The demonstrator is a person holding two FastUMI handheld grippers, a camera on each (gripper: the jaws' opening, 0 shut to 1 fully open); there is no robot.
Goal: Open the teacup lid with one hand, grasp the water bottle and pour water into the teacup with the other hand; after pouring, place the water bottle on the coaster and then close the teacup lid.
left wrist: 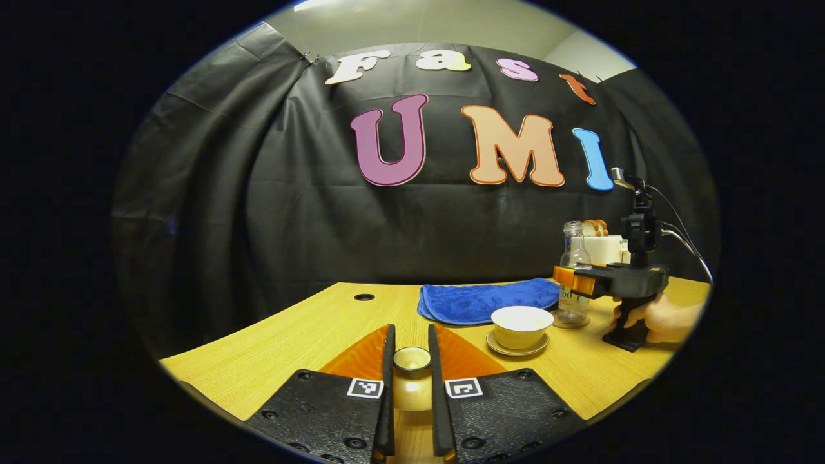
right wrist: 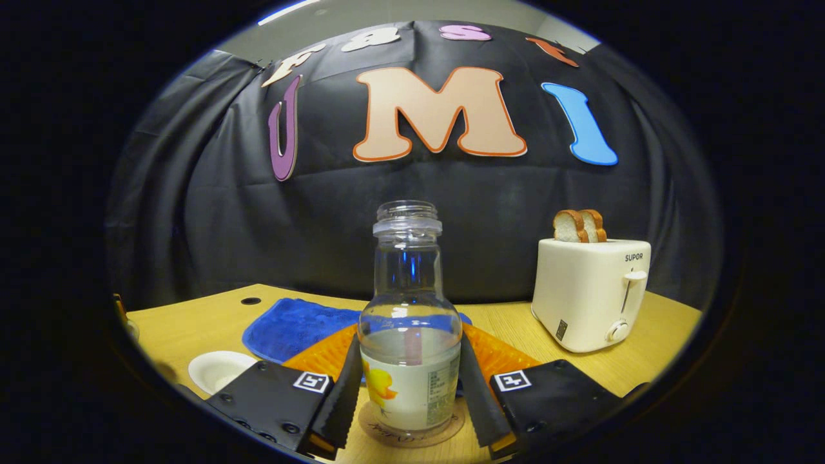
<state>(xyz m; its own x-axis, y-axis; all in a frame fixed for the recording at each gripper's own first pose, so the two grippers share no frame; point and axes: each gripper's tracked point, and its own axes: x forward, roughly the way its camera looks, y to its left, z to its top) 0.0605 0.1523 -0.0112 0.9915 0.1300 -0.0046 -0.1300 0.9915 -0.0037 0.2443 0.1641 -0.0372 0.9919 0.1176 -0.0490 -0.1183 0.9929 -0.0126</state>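
Observation:
In the left gripper view my left gripper [left wrist: 411,338] is shut on the cream teacup lid [left wrist: 412,386], held just above the table. The open white teacup [left wrist: 522,324] stands on its saucer [left wrist: 515,349] to the right of it. Beyond the cup, a hand holds my right gripper [left wrist: 568,279] around the clear water bottle [left wrist: 572,254]. In the right gripper view the uncapped water bottle [right wrist: 408,277] stands upright on a round coaster [right wrist: 412,430], partly filled. My right gripper [right wrist: 410,341] hugs its labelled body, both fingers against its sides. The teacup [right wrist: 218,369] shows at lower left.
A folded blue cloth [left wrist: 486,301] lies behind the cup and bottle. A cream toaster [right wrist: 590,293] with two bread slices stands at the right rear of the wooden table [left wrist: 290,341]. A cable hole [left wrist: 364,297] is near the back edge.

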